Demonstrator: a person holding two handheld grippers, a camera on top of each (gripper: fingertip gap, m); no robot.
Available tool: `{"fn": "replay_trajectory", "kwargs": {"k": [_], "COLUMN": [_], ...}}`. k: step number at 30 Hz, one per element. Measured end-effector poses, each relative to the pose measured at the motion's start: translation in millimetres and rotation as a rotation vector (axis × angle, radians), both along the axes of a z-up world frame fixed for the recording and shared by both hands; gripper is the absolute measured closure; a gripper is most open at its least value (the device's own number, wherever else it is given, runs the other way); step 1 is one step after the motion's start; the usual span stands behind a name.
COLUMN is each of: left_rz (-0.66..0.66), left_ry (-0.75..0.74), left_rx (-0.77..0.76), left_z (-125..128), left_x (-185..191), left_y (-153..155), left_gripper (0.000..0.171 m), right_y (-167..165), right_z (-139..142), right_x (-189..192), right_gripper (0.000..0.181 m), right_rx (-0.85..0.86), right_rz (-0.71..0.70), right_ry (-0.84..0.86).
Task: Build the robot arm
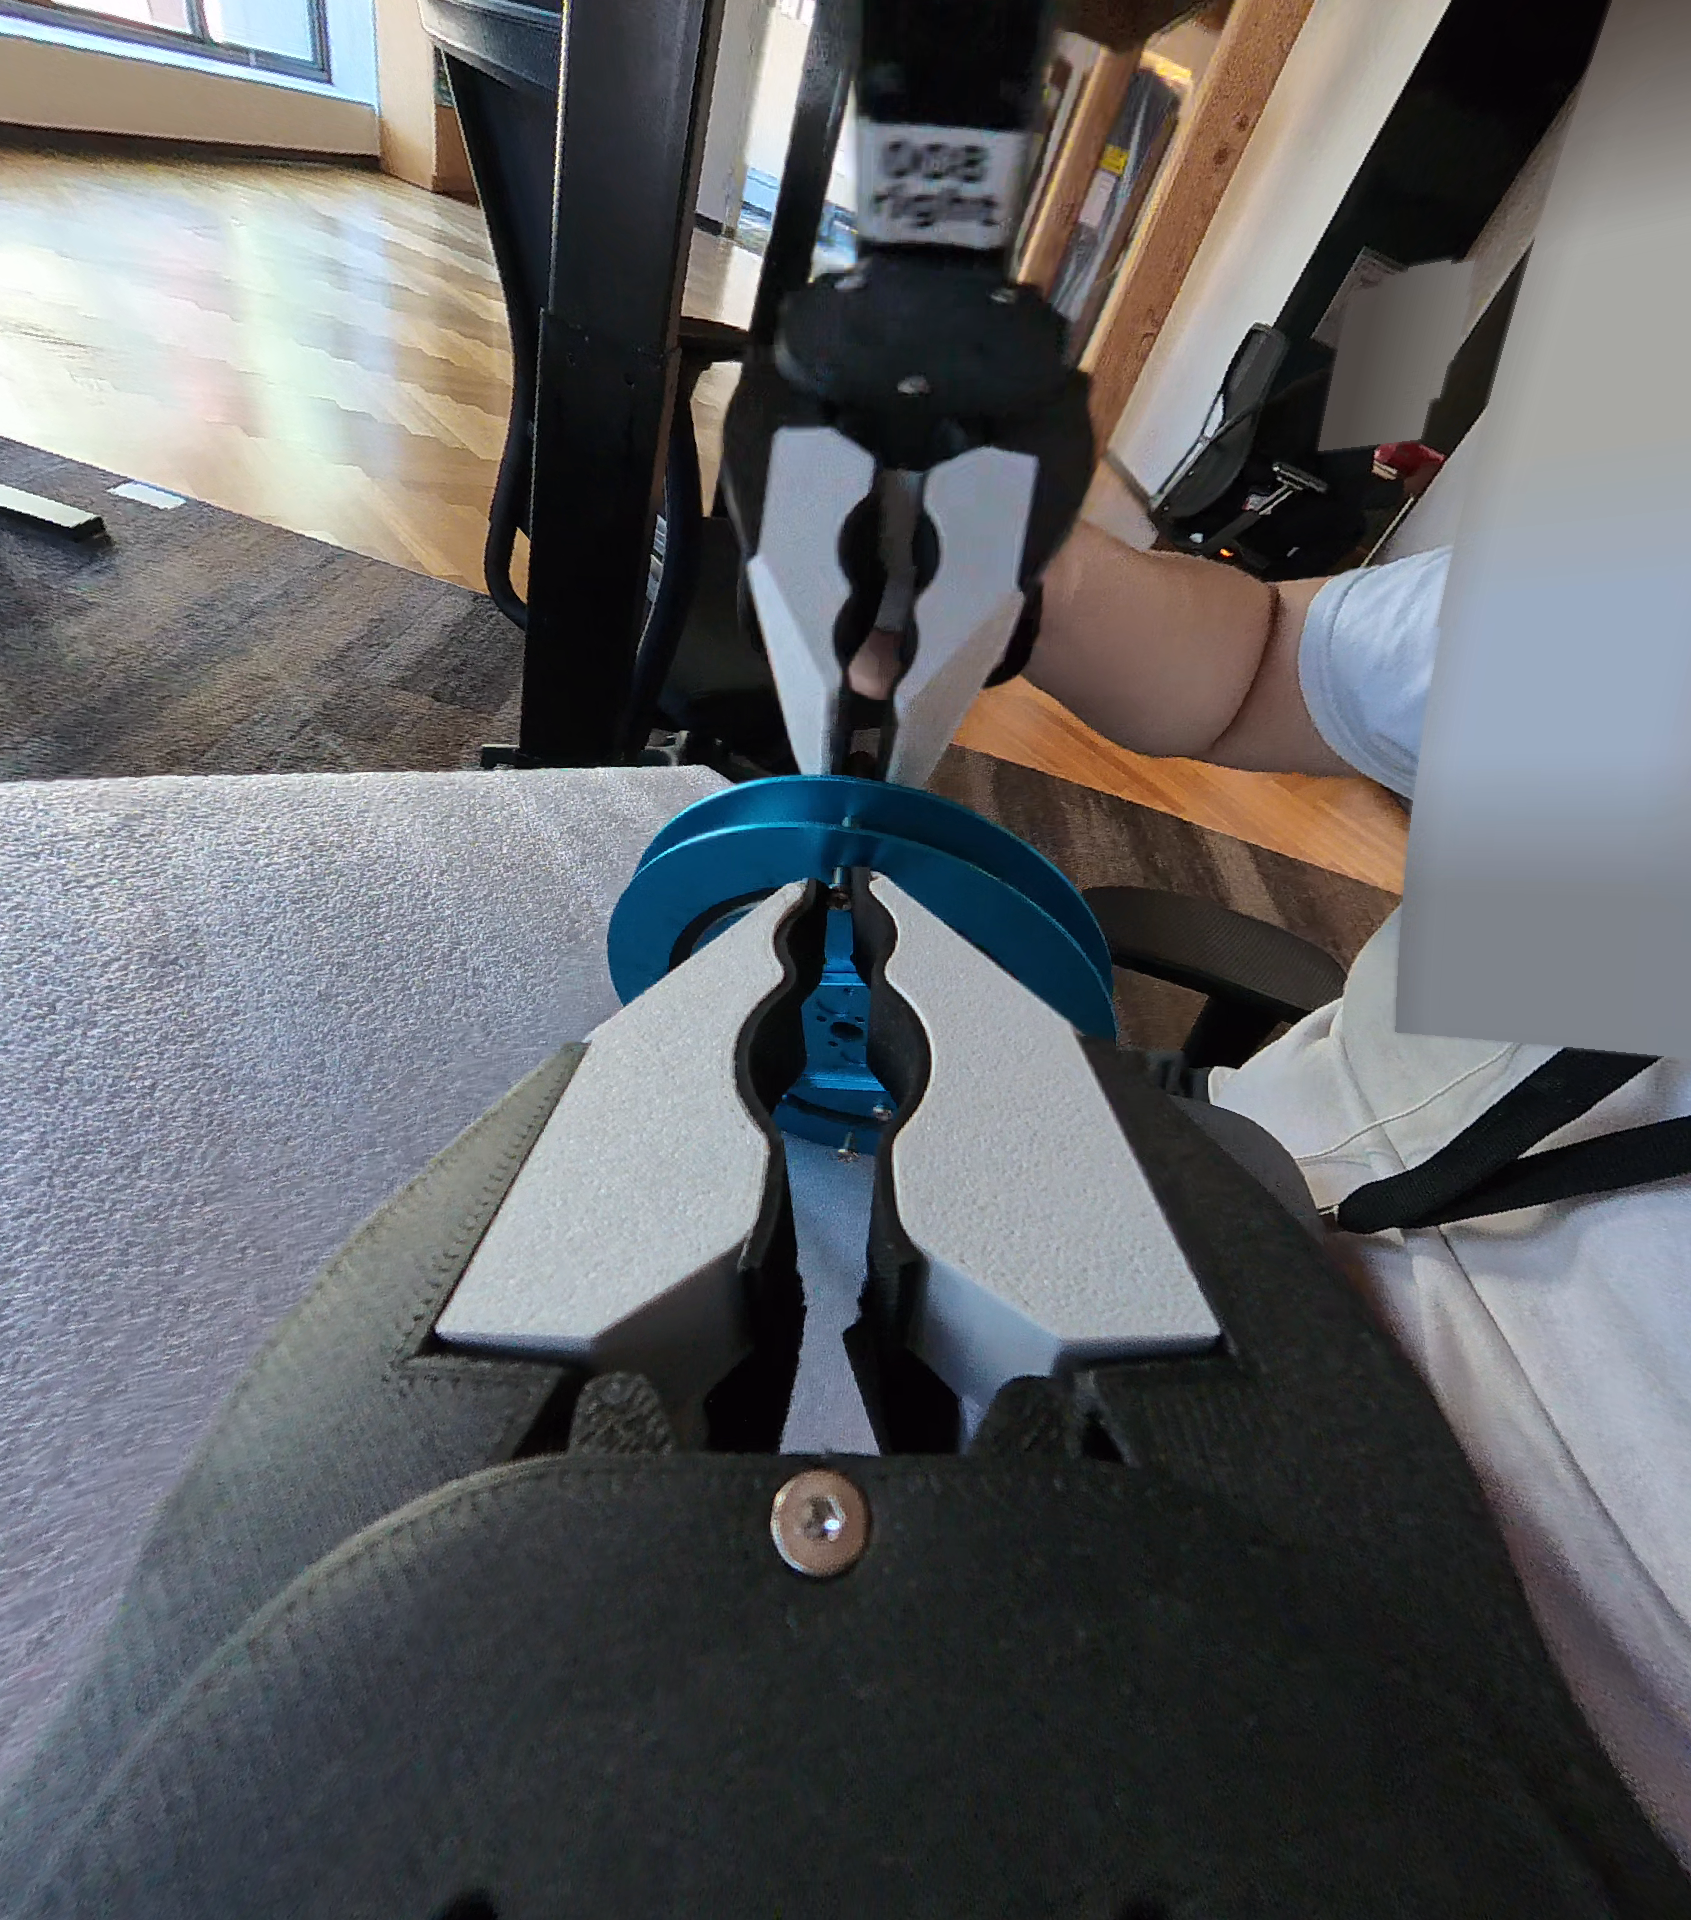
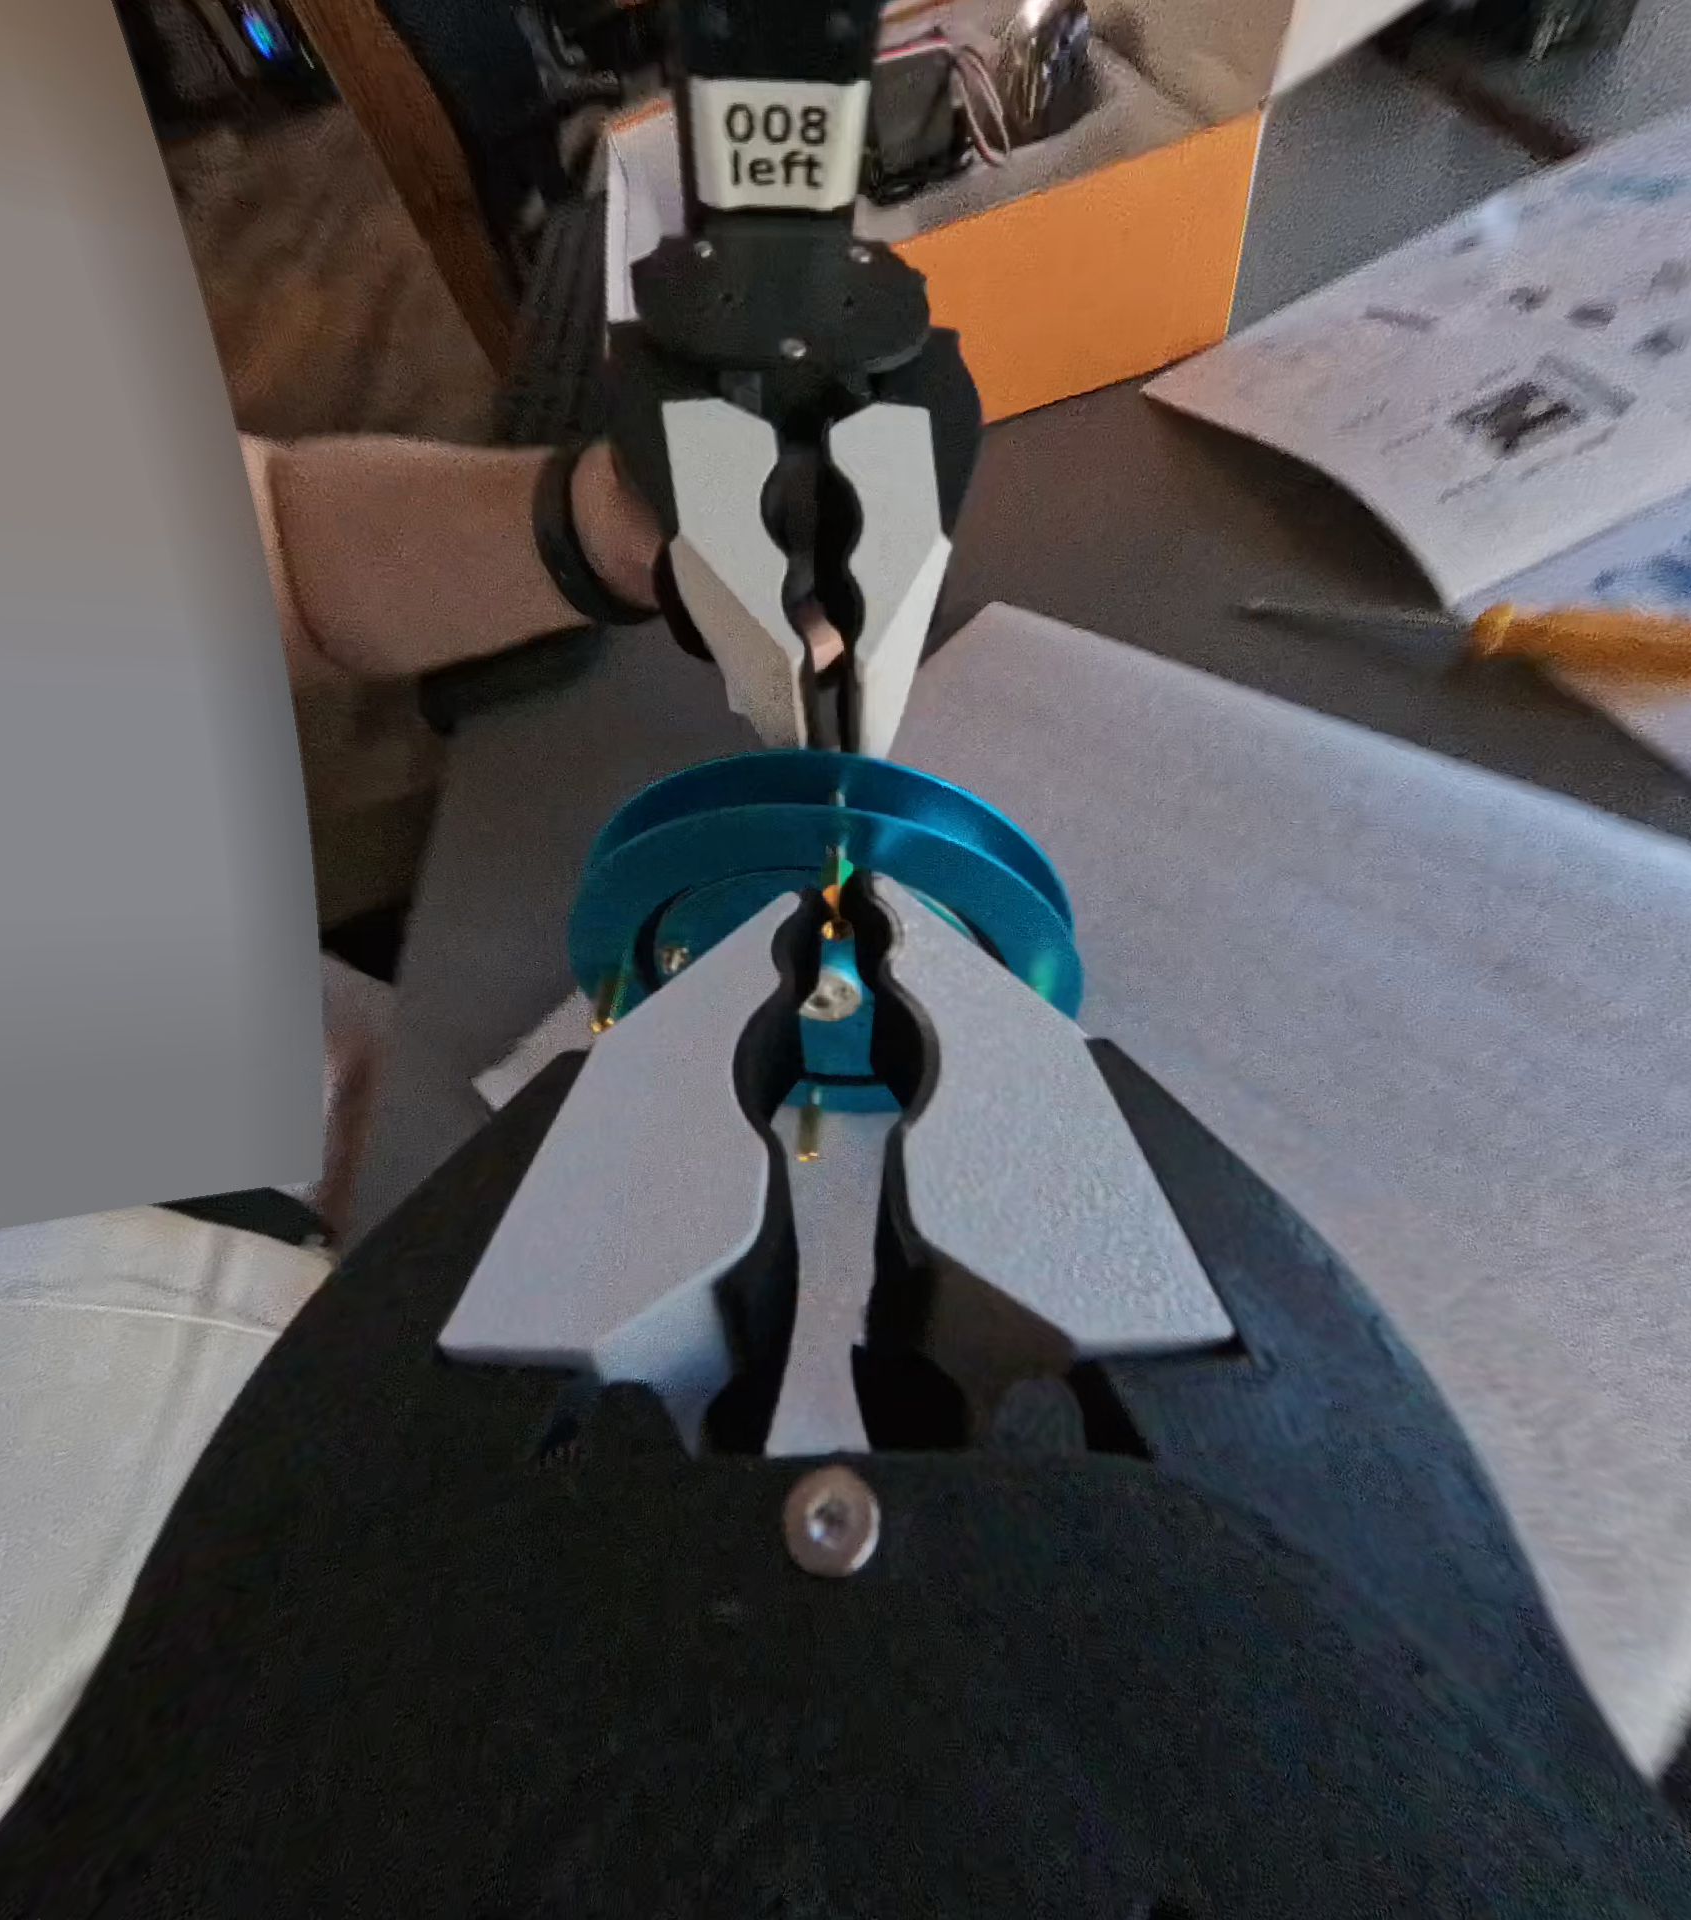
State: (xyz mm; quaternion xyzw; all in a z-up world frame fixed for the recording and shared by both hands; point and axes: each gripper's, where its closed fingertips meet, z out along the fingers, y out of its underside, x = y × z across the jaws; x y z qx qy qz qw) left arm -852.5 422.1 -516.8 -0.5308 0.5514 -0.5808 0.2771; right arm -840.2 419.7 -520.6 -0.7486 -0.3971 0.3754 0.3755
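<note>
A blue metal assembly [image 1: 986, 883] of two flat rings joined by small posts, with a blue block in the middle, is held above a grey foam mat [image 1: 197, 1039]. My left gripper [image 1: 846, 883] is shut on its near edge. The right gripper [image 1: 862, 764] faces it and pinches the far edge. In the right wrist view my right gripper [image 2: 836, 894] is shut on the near edge of the assembly [image 2: 986, 862], with brass posts showing. The left gripper [image 2: 833, 740] grips the opposite edge. A person's hands hold both grippers.
The mat [image 2: 1340, 935] lies on a dark table. An orange-handled screwdriver [image 2: 1620, 644], printed sheets [image 2: 1495, 416] and an orange box [image 2: 1080, 291] lie behind it. A black desk leg [image 1: 602, 416] and a chair arm [image 1: 1225, 956] stand beyond the mat's edge. The person's white shirt [image 1: 1547, 1455] is close by.
</note>
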Motion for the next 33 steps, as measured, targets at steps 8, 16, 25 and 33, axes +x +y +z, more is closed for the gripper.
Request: {"fn": "replay_trajectory", "kwargs": {"k": [8, 16, 25, 33], "left_rz": [-0.003, 0.008, 0.016, 0.008], "left_ry": [0.0, 0.002, 0.01, 0.005], "left_rx": [0.009, -0.017, 0.01, 0.045], "left_z": [1, 1, 2, 3], "left_x": [0, 1, 2, 2], "left_y": [-1, 0, -1, -5], "left_gripper": [0.168, 0.168, 0.168, 0.168], "right_y": [-5, 5, 8, -21], "right_z": [-2, -1, -10, -12], "right_x": [-3, -1, 2, -4], "right_gripper": [0.177, 0.159, 0.176, 0.178], "right_rx": [-0.482, 0.73, 0.523, -0.814], "right_rz": [0.048, -0.049, -0.063, 0.248], "right_ry": [0.242, -0.711, -0.95, -0.421]}}
